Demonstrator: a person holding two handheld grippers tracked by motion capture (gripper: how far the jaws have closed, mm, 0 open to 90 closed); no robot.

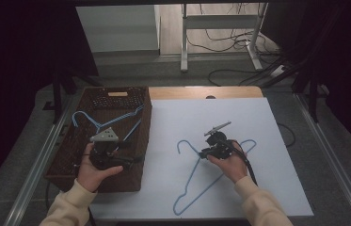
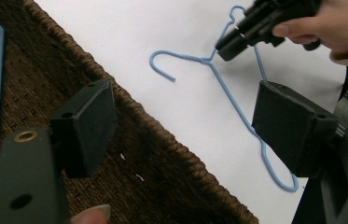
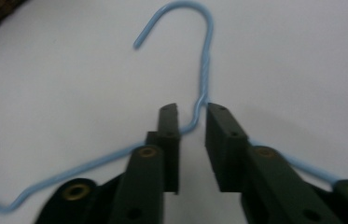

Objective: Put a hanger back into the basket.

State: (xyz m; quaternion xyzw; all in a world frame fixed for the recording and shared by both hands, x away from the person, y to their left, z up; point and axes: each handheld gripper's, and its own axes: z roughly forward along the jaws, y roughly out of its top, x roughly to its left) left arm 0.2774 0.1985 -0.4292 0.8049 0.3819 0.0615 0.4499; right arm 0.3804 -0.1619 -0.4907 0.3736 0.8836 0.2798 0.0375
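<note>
— Where is the hanger sitting right now?

— I'm seeing the blue wire hanger (image 1: 200,175) lying flat on the white sheet (image 1: 258,122), in the lower middle of the high view, its hook pointing toward the upper left. In the right gripper view the hook is curling across the top centre of the frame.

— And the right gripper?

— I'm watching the right gripper (image 1: 209,151) sitting at the hanger's neck, just right of centre in the high view. In its own view the jaws are standing narrowly apart, with the twisted neck of the hanger (image 3: 203,77) running down into the gap between them. I cannot tell whether the pads are touching the wire; a slim gap is showing on both sides. The left gripper view is showing the same thing from afar: the right gripper (image 2: 225,46) at the top right of the frame, tip down on the neck of the hanger (image 2: 227,93).

— The left one?

— I'm holding the left gripper (image 1: 133,160) above the brown wicker basket (image 1: 69,155) at the left of the high view. Its jaws are spread wide, with nothing between them. Other blue hangers (image 1: 99,123) are lying inside the basket, toward its far end.
</note>
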